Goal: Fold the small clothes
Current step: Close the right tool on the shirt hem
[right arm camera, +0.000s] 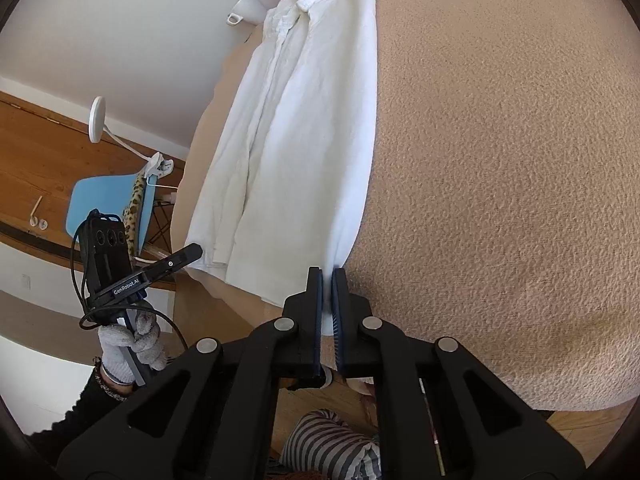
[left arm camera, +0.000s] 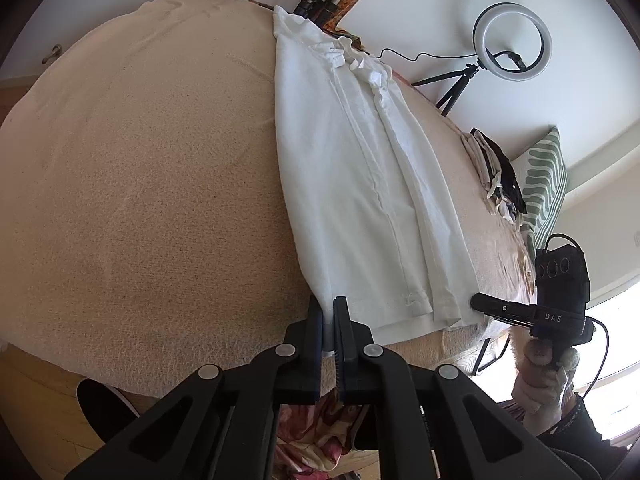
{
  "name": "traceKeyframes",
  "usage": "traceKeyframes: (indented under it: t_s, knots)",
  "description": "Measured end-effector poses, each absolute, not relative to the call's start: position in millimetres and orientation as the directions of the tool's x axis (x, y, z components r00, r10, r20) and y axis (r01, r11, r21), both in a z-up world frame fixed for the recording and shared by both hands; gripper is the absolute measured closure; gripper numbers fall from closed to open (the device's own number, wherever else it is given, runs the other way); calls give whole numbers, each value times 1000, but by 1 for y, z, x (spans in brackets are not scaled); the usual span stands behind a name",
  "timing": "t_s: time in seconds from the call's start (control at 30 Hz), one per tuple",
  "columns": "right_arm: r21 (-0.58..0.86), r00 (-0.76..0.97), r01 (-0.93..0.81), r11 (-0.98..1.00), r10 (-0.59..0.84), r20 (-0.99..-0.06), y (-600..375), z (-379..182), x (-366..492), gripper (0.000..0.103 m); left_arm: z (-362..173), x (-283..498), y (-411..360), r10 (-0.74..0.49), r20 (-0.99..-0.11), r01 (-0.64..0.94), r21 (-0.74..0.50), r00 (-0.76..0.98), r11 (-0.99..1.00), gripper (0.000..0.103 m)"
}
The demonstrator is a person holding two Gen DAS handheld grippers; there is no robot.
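White shirt (left arm camera: 360, 184) lies lengthwise on the beige towel-covered table (left arm camera: 140, 180), sides already folded inward into a long strip, collar at the far end, hem at the near edge.

Left gripper (left arm camera: 328, 308) is clamped on the hem's left corner — white cloth shows pinched between the pads. Right gripper (right arm camera: 327, 280) is likewise closed on the opposite hem corner, fabric visible in the narrow gap.

Handling judgement: light, thin, limp woven cloth; it will sag and crease between the two holds and could slip from a shallow pinch. Corners of the hem look like the right place to hold — both grips keep the edge taut for carrying it toward the collar.
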State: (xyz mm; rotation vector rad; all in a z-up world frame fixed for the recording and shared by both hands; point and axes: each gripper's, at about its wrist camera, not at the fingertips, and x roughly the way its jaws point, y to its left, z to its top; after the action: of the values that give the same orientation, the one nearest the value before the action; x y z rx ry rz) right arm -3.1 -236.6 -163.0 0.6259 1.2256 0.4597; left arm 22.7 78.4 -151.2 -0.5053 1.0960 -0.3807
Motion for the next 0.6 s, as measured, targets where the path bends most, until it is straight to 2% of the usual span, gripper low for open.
traceKeyframes:
  t_s: [0.2,0.6]
  knots:
    - [764,348,52,643,706,-617,-248,-148,7,97,-132,35,87,-581,-685,19,-640,440,768,102]
    - [713,436,20,701,636,-637,-253,-110,76,98,-108,108,89,-549,-669,-11,-639,501,769,102]
